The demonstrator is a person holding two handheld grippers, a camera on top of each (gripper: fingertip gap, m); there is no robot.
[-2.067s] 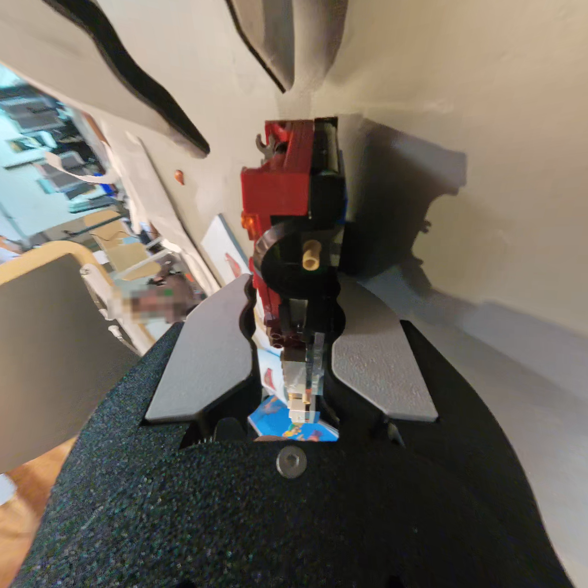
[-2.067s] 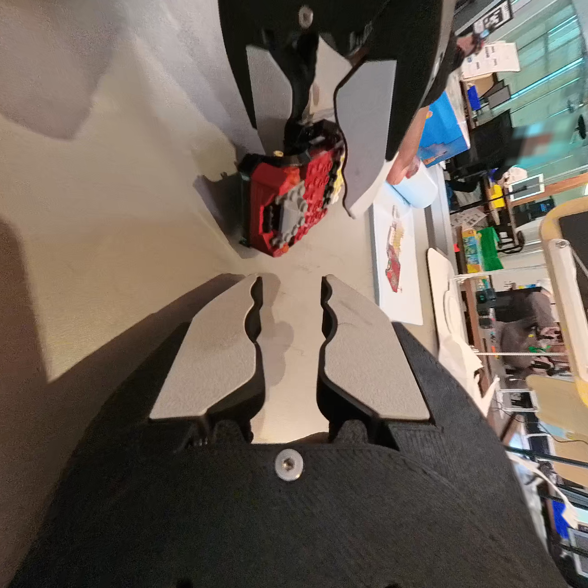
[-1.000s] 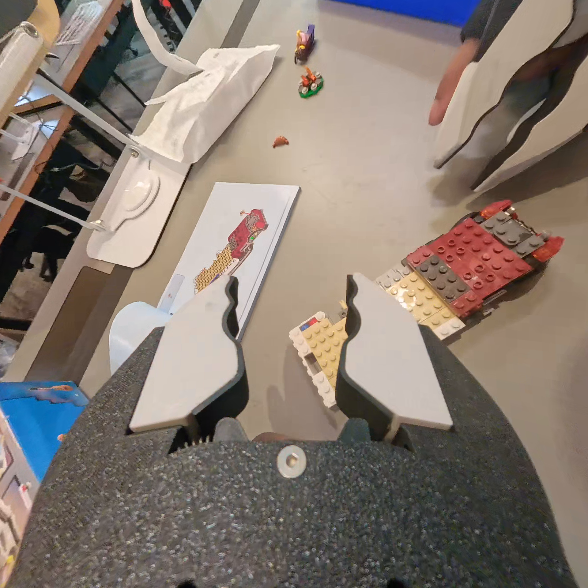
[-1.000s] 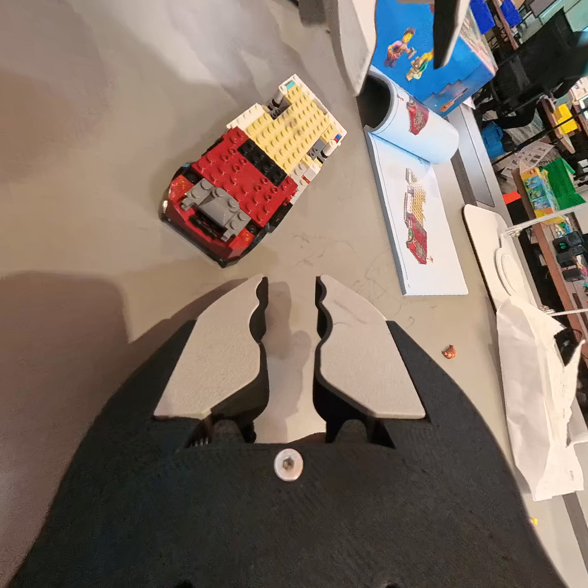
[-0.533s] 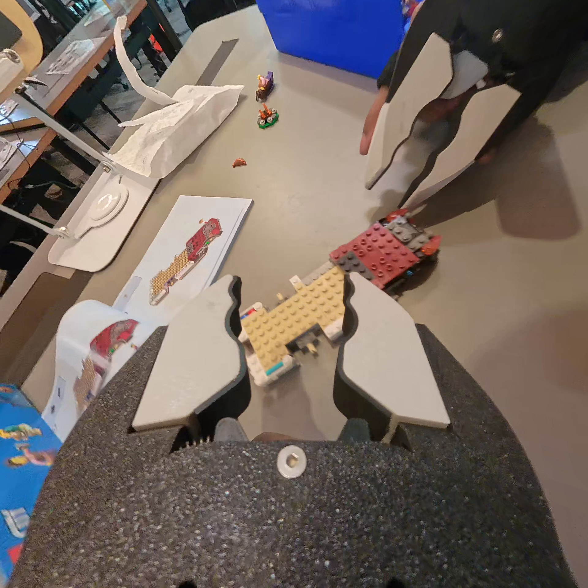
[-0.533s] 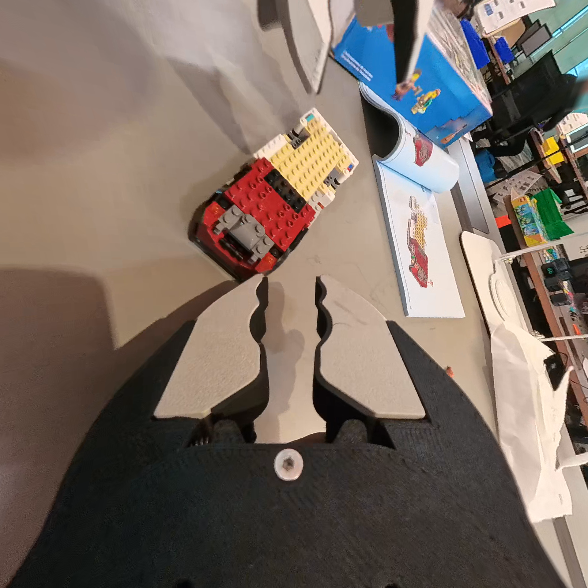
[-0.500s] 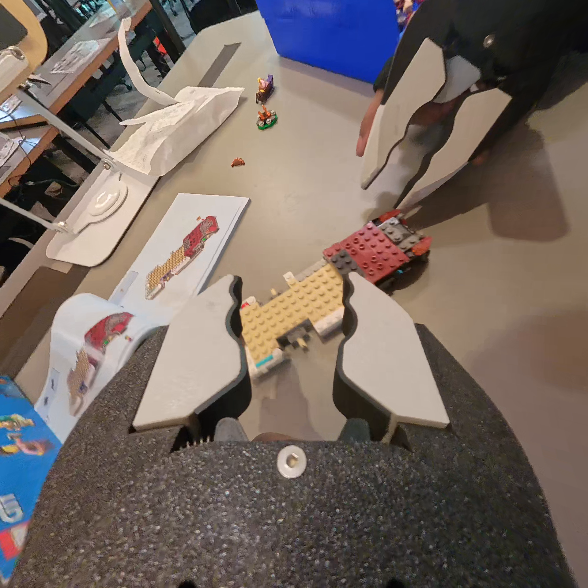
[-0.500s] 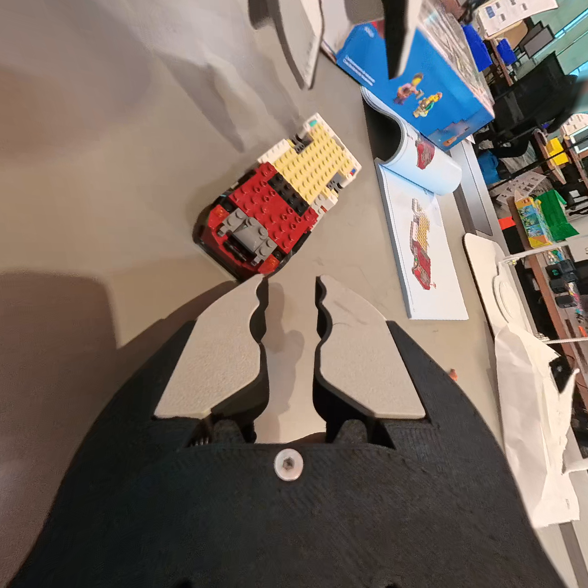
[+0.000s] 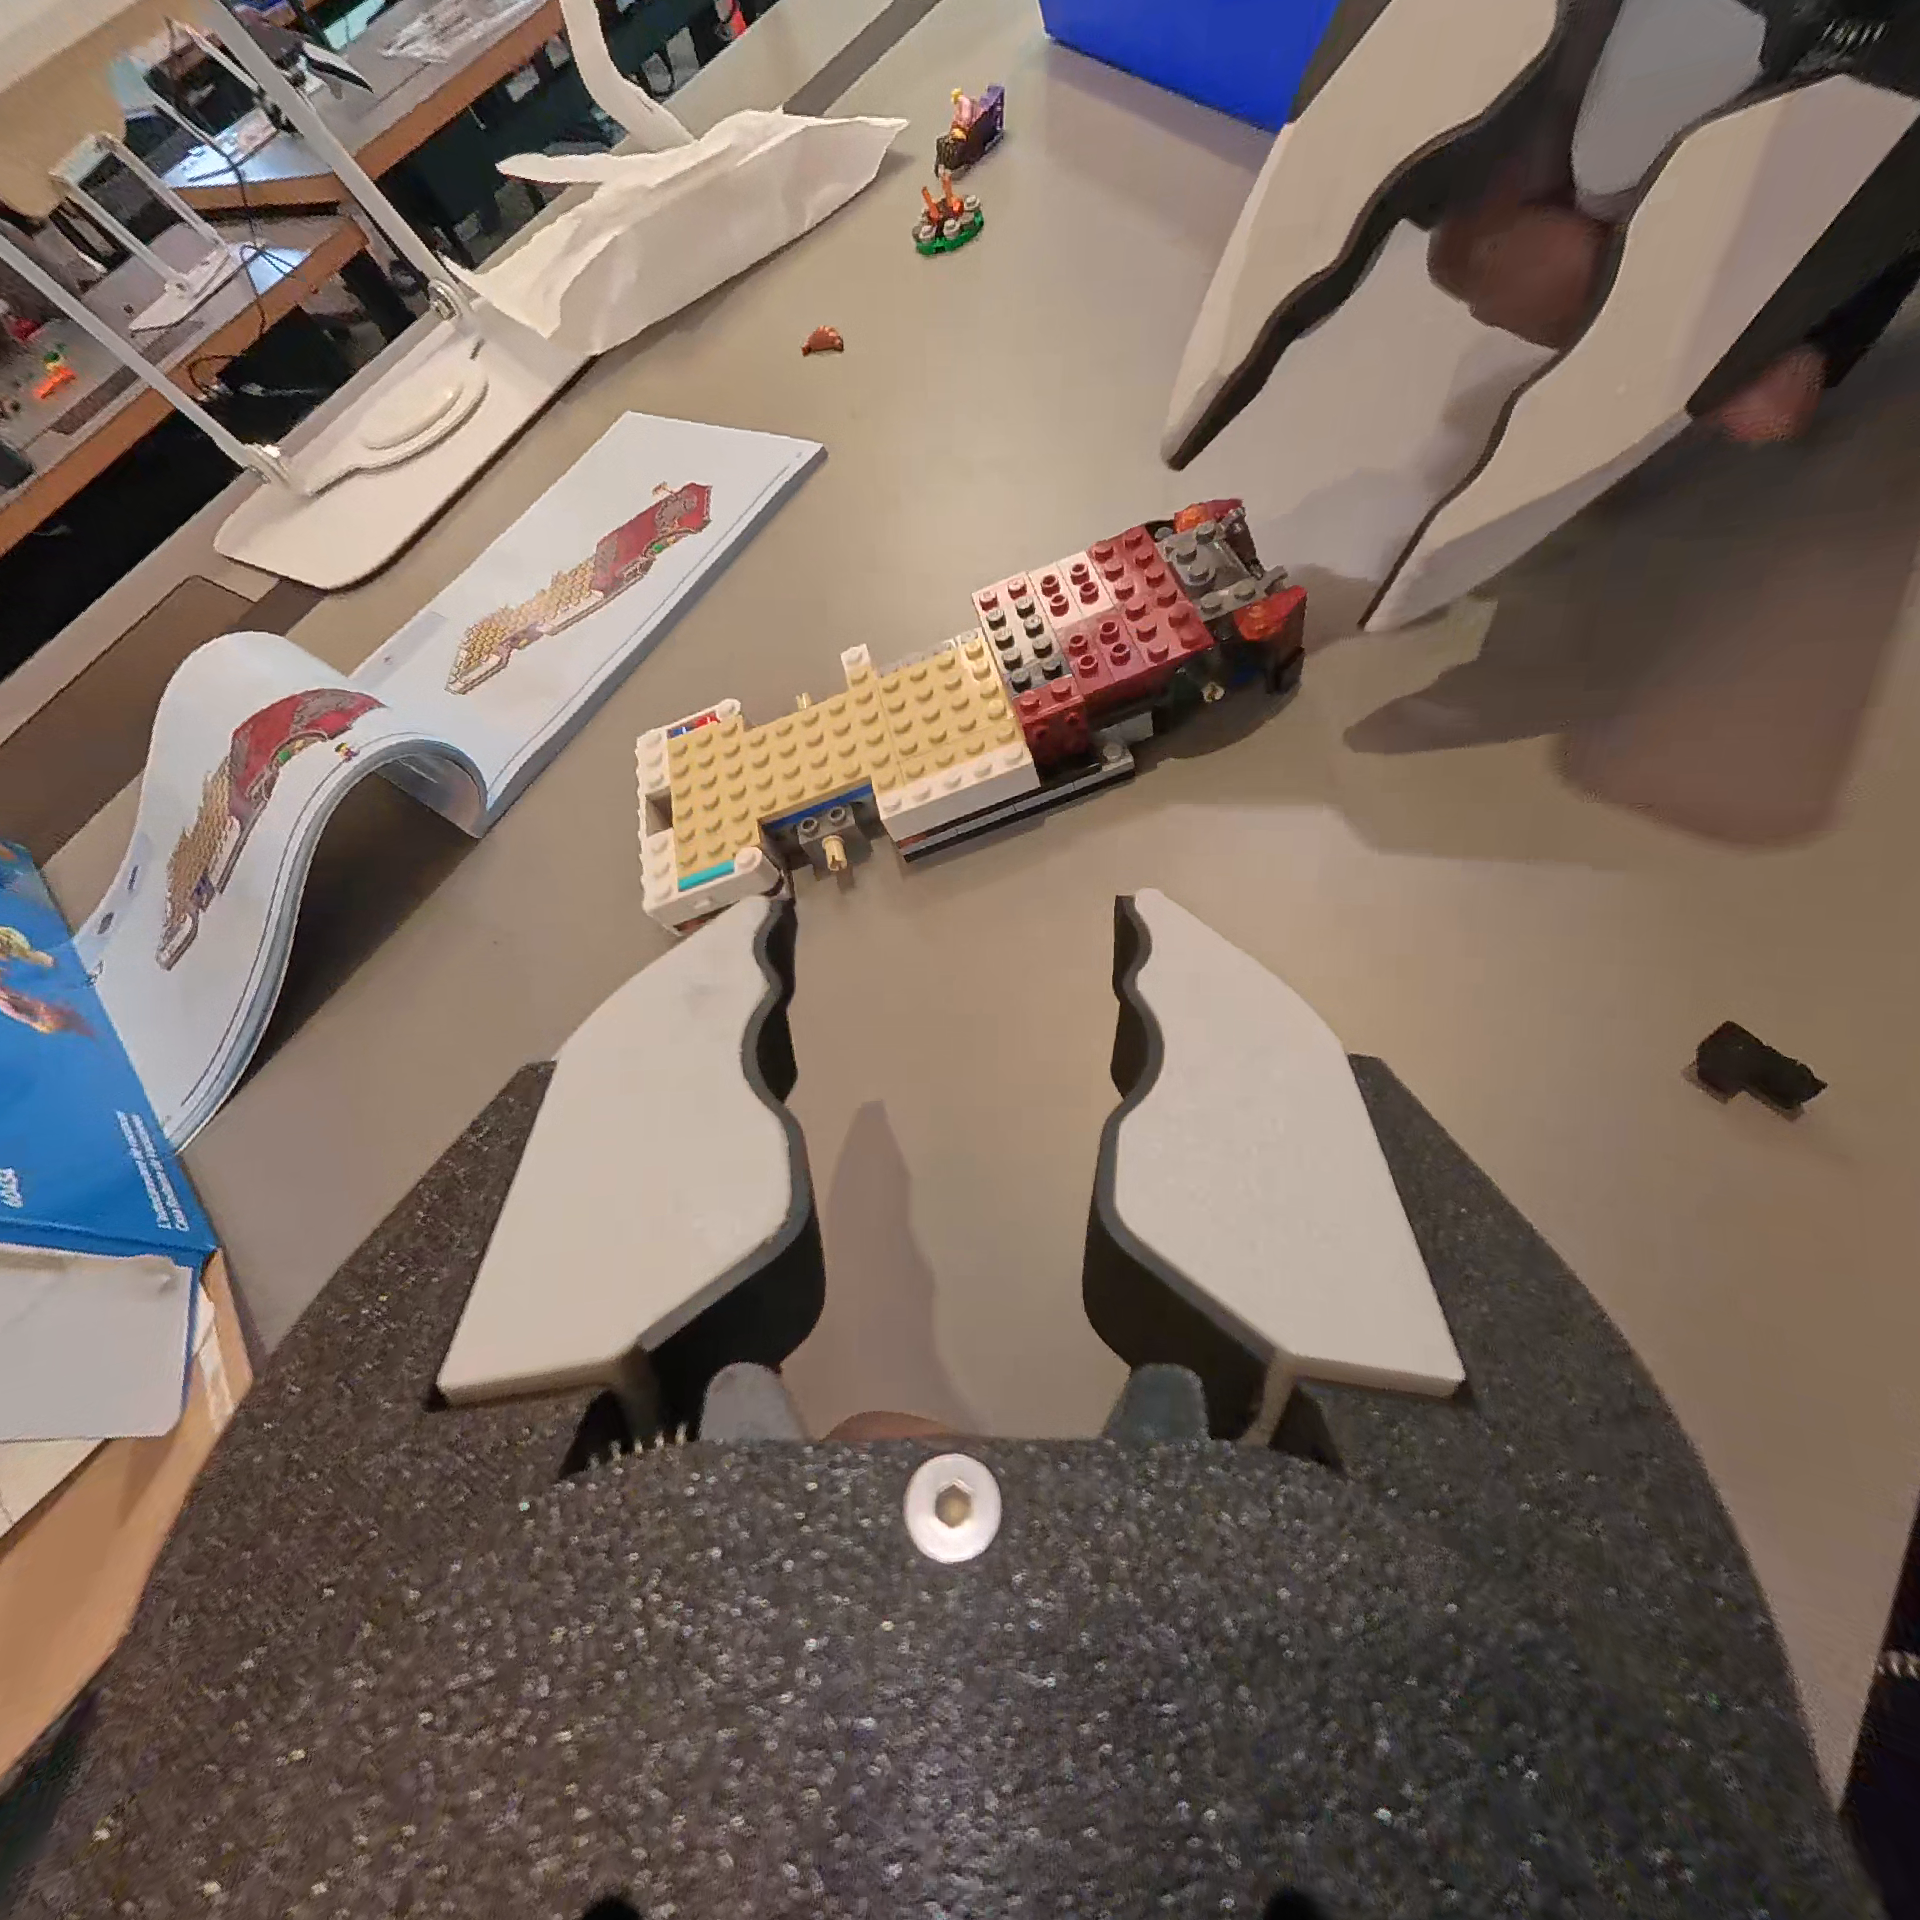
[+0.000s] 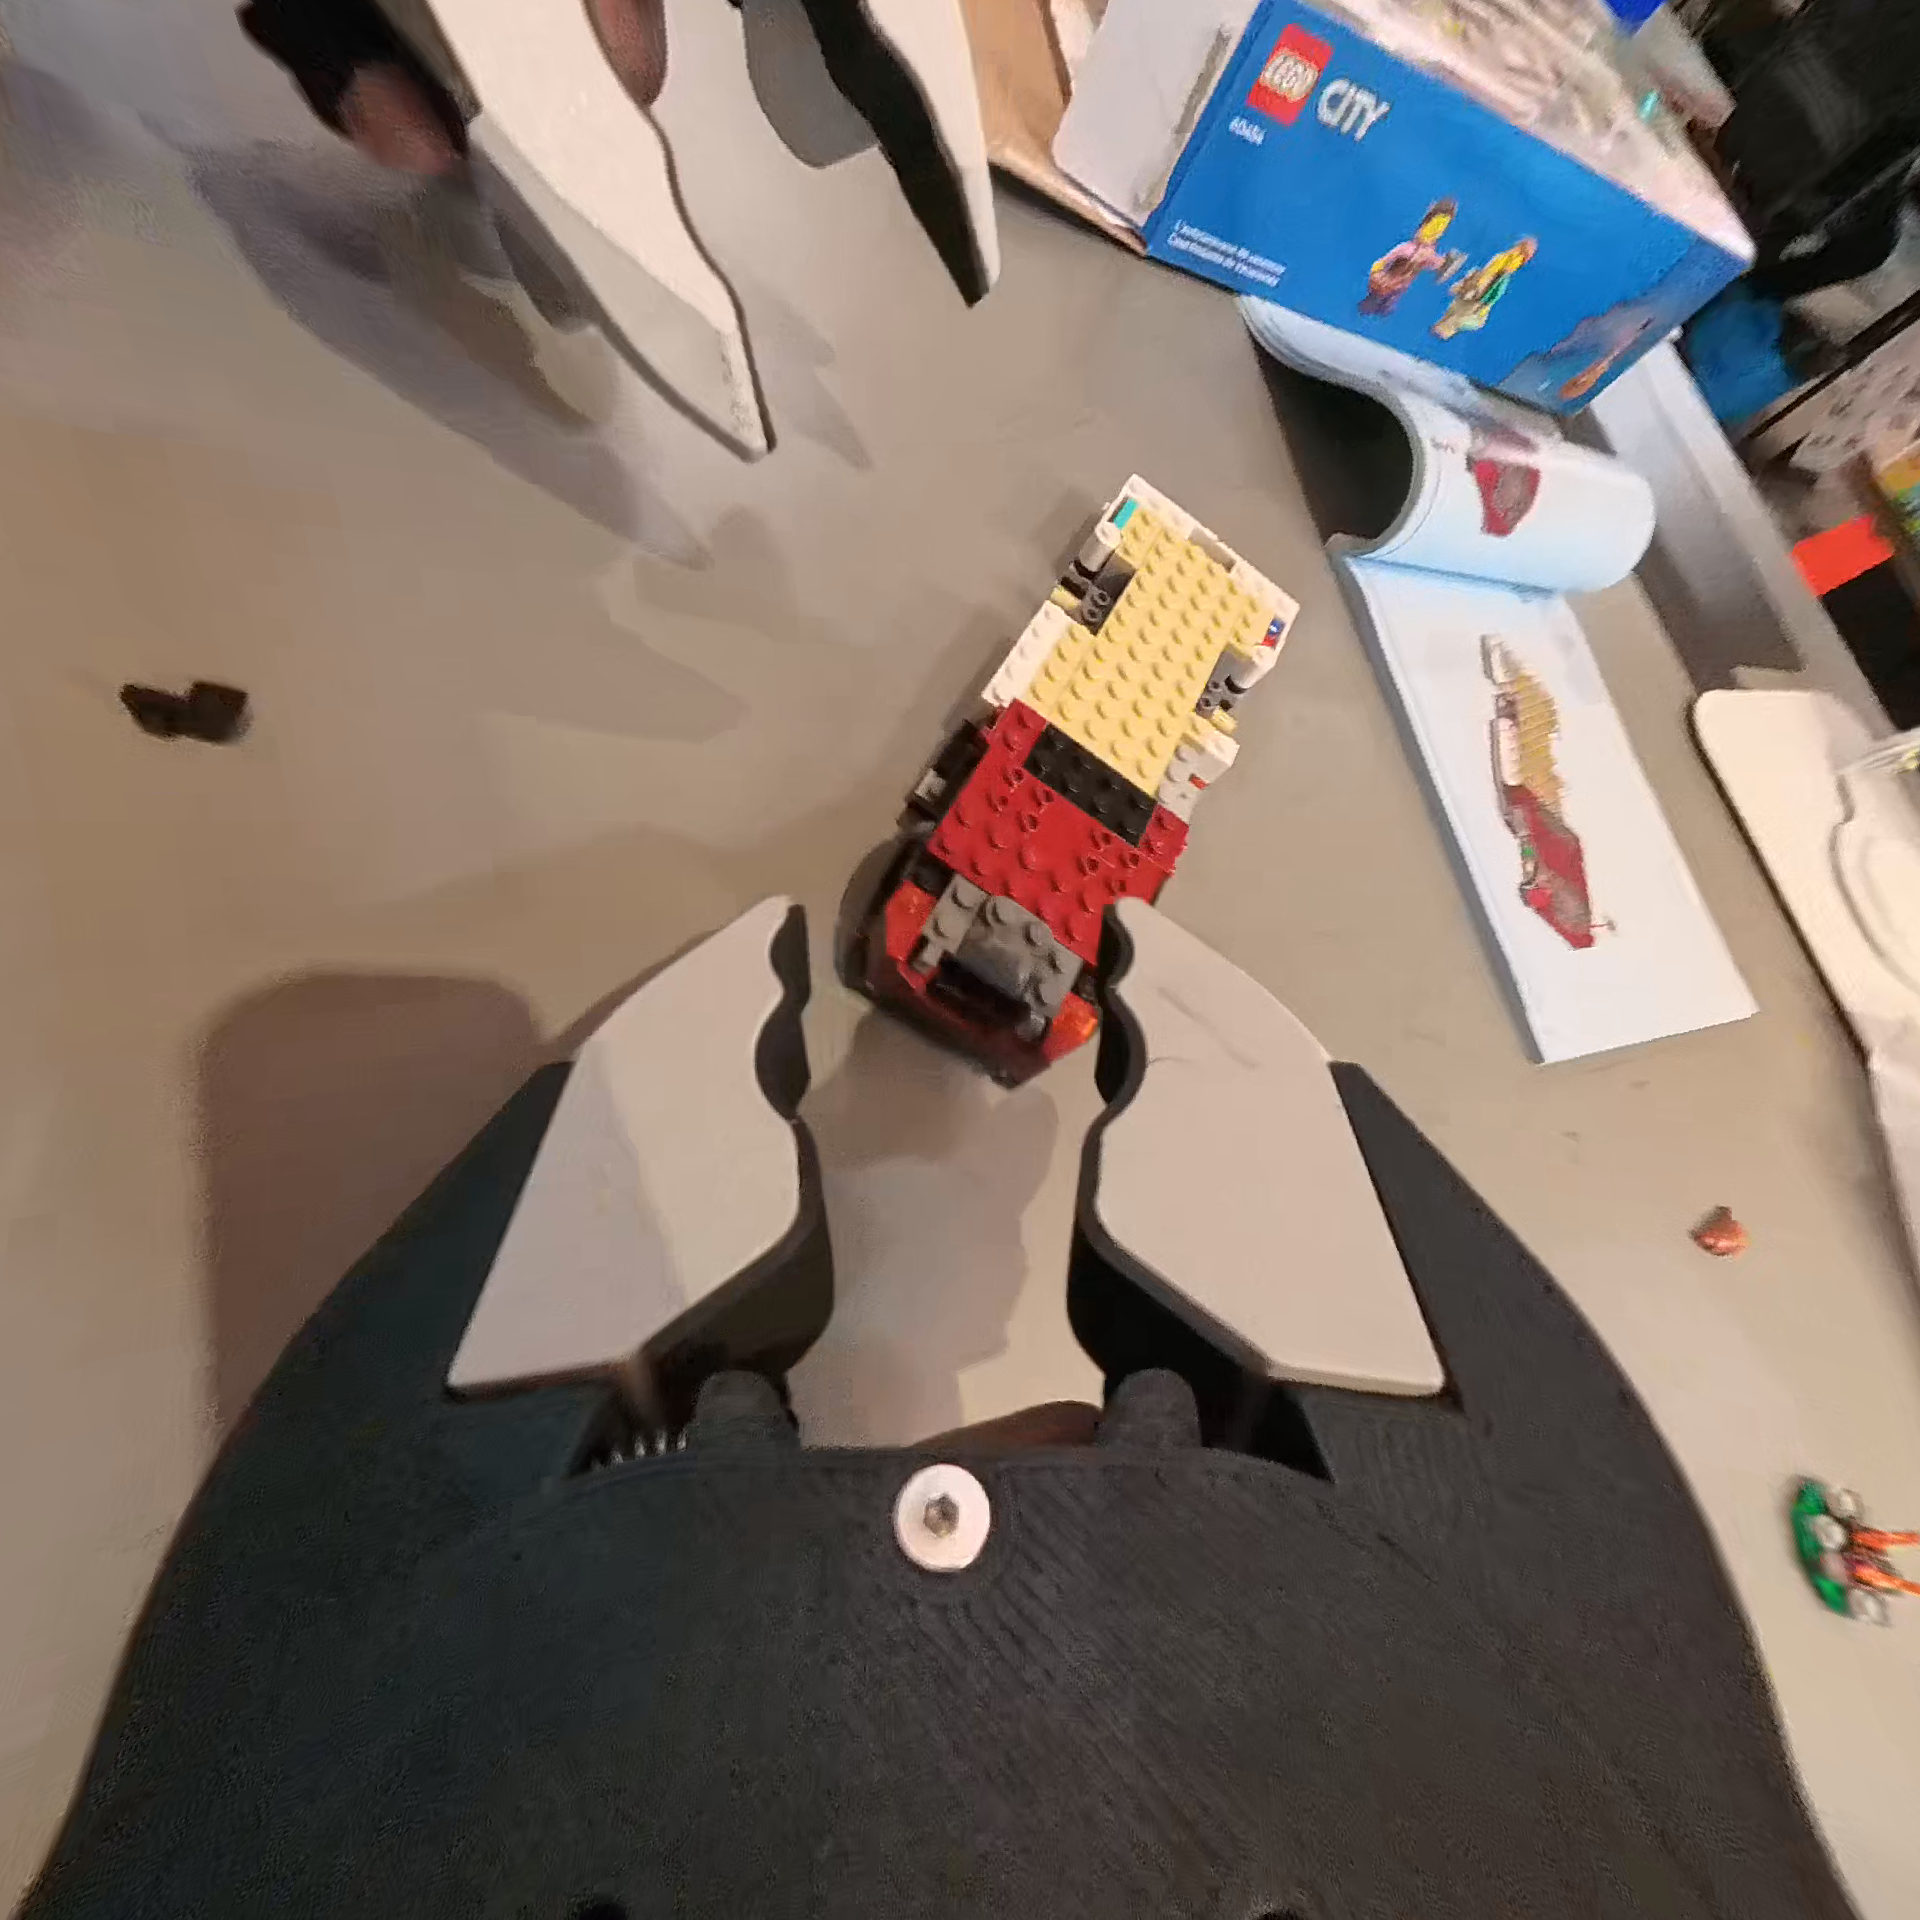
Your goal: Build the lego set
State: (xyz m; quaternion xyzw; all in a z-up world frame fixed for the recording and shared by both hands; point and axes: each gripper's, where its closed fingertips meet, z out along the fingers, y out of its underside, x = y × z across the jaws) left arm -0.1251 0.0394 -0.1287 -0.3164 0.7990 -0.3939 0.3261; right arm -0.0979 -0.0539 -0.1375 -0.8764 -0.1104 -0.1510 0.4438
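The brick car point(image 9: 966, 696) lies flat on the grey table point(image 9: 1039, 364), studs up. In the left wrist view it sits in the middle of the frame, its long axis running from lower left to upper right: the tan and white end is at lower left, the dark red end with grey pieces and orange corners at upper right. In the right wrist view the car point(image 10: 1081, 790) stands nearly upright in the frame, red end at the bottom, tan end at the top leaning right.

The left gripper point(image 9: 951, 914) is spread wide with bare table between its fingers. The left fingertip point(image 9: 753, 920) is just beside the white corner of the car; whether it touches cannot be told.

The right gripper point(image 10: 951, 920) is also spread. The red end of the car sits between its fingertips, near the right fingertip point(image 10: 1127, 925), with a clear gap to the left one. Its lowest edge is blurred, so contact on the right side cannot be made out.

An open booklet point(image 9: 520, 634) lies at left, its near pages curled up. A blue box point(image 10: 1434, 197) is cut off at the left edge in the left wrist view. A black bit point(image 9: 1756, 1070) lies at right. A white bag point(image 9: 707, 208), a brown bit point(image 9: 826, 340) and small figures point(image 9: 951, 218) sit at the top. The right gripper point(image 9: 1361, 416) seen at upper right is cut off by the frame.
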